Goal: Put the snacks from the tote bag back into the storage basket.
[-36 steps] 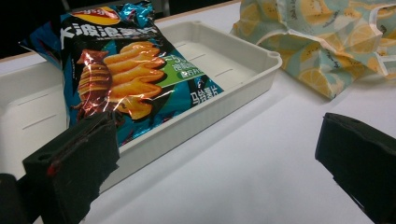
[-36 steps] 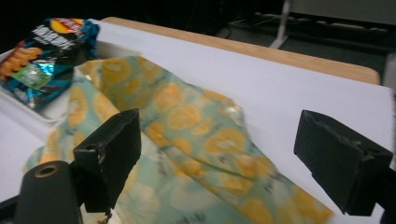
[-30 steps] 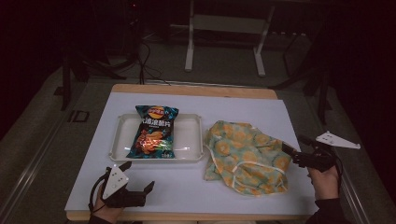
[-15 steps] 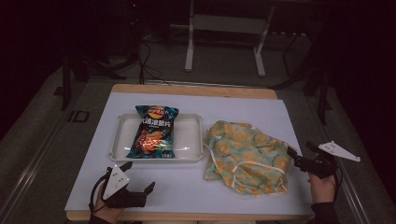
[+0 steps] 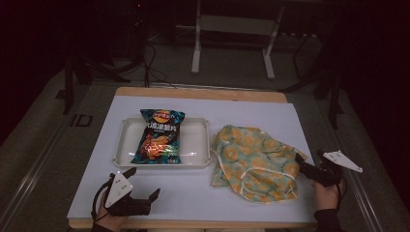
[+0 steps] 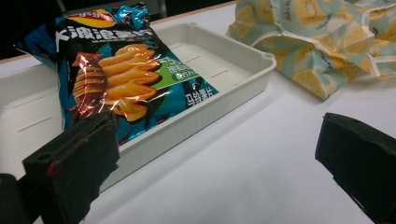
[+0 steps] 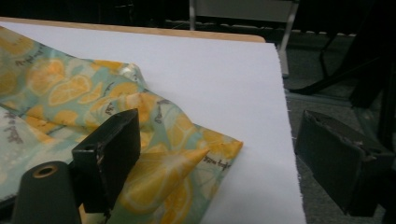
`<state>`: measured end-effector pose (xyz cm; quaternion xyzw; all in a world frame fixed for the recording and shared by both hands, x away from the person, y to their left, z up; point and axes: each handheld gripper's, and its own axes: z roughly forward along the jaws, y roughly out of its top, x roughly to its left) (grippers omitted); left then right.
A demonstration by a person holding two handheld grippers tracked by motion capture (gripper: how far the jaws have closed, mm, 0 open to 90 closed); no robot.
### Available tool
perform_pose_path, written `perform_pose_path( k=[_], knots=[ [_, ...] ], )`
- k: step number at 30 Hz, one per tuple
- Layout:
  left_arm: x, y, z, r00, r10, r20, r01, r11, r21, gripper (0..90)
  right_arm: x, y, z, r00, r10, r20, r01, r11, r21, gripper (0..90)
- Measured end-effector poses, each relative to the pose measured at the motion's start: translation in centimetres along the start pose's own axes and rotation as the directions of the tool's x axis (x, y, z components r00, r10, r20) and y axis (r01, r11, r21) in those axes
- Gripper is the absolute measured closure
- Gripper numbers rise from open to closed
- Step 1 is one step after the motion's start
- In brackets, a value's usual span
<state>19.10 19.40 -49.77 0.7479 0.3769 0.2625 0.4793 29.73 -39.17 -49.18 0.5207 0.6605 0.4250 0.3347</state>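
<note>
A blue chip bag (image 5: 159, 136) (image 6: 126, 79) lies in a shallow white tray (image 5: 196, 140) (image 6: 233, 88) at the table's centre left. To its right a crumpled cloth bag (image 5: 251, 162) (image 7: 60, 93) with a lemon print lies flat on the table; it also appears as the lemon-print cloth (image 6: 317, 42) at the top right of the left gripper view. My left gripper (image 5: 142, 183) (image 6: 217, 158) rests open near the front edge, pointing at the tray, nothing between its jaws. My right gripper (image 5: 309, 157) (image 7: 219, 126) is open at the cloth's right corner, its left jaw over the fabric and holding nothing.
The white table top (image 5: 251, 116) ends close to the right of my right gripper, with dark floor (image 7: 327, 70) beyond that edge. A wooden strip (image 5: 203, 93) runs along the far edge. Metal stand legs (image 5: 196, 43) rise behind the table.
My right gripper has drifted slightly back toward the person, staying open at the cloth's right corner. The left gripper, chip bag, tray and cloth have not moved.
</note>
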Motion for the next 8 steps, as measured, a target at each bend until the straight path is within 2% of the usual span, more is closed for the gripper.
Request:
perform_pose_path(
  k=[8],
  knots=[
    [0.04,-0.01,0.07,1.0,-0.003,0.0,0.003,1.0,0.0,0.1,0.06,0.01,-0.01,0.9997,0.015,-0.018,-0.015,1.0,-0.009,14.0]
  ],
)
